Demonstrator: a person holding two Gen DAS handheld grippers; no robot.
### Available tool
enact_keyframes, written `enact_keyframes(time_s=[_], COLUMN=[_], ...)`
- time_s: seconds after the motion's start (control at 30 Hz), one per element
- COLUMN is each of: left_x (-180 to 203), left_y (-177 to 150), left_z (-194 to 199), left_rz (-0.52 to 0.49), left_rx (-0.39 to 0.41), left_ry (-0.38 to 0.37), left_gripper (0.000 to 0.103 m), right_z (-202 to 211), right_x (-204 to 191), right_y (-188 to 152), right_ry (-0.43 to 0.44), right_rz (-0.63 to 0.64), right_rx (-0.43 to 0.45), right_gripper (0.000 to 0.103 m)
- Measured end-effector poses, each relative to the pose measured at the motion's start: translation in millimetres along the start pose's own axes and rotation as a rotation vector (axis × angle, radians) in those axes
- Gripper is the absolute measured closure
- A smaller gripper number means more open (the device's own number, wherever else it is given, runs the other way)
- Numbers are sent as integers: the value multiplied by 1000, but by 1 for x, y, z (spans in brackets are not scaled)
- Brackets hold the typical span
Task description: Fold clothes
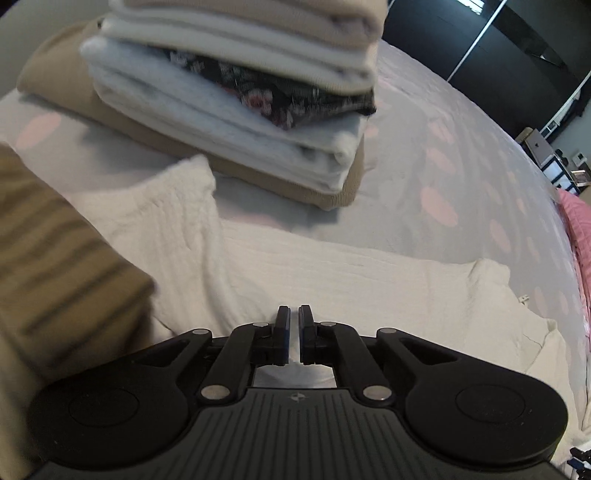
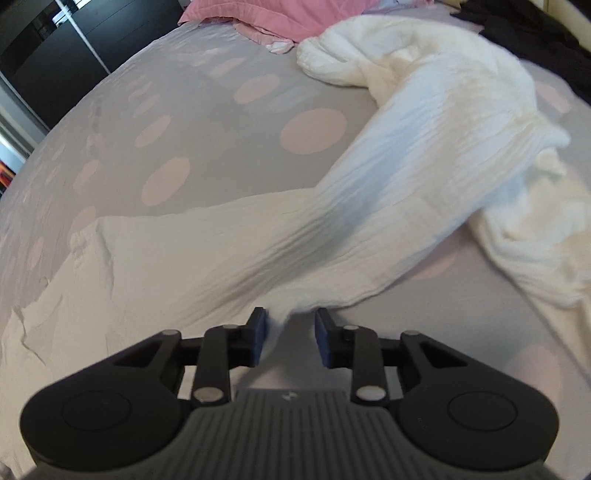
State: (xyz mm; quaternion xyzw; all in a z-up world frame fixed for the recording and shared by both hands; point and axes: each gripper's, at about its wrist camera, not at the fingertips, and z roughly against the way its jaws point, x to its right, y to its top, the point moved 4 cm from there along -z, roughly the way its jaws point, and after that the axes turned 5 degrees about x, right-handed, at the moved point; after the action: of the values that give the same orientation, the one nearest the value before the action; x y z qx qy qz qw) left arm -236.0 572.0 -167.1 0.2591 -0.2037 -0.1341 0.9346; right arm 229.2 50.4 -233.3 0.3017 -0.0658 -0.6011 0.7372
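Note:
A white crinkled garment [image 1: 332, 280] lies spread on the grey bed sheet with pink dots [image 1: 461, 155]. My left gripper [image 1: 294, 325] is shut, and a fold of the white cloth sits between its pads. In the right wrist view the same white garment [image 2: 258, 251] stretches away to the upper right, partly lifted. My right gripper [image 2: 289, 328] is open, with an edge of the garment lying between its fingers [image 2: 258, 328].
A stack of folded clothes [image 1: 236, 92] in white, floral black and tan stands on the bed ahead of the left gripper. A striped tan cloth [image 1: 55, 258] is close at left. A pink pillow [image 2: 280, 14] and dark clothing [image 2: 535, 33] lie at the far end. Dark wardrobe doors [image 2: 44, 55] stand beyond the bed.

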Motion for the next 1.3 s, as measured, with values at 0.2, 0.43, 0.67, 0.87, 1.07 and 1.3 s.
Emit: enact_keyframes(time_s=[0.2,0.43,0.67,0.87,1.07,1.3], left_x=[-8,-13,-7,-8,-3,43], left_y=[18,31,32,27,36,57], left_z=[35,30,-16,-35,5,87], left_rz=[-36,-29,-70,-99,-64,-110], left_rx=[32,50,-2,-33,110,375], left_ry=[6,61,202,252,157,-108], left_gripper=[77,57,58,91,99,99], right_z=[40,74,74,66,67,76], right_x=[5,-17,-34,-54,-67,-74], right_y=[-15,-50,-60,-57,-59,-57], right_ry=[25,97,150,184,200,231], right_rz=[35,91,121,173,224,235], right_rx=[-60,-134,-143,-136,-139,-123], right_gripper=[60,49,49,49,49,49])
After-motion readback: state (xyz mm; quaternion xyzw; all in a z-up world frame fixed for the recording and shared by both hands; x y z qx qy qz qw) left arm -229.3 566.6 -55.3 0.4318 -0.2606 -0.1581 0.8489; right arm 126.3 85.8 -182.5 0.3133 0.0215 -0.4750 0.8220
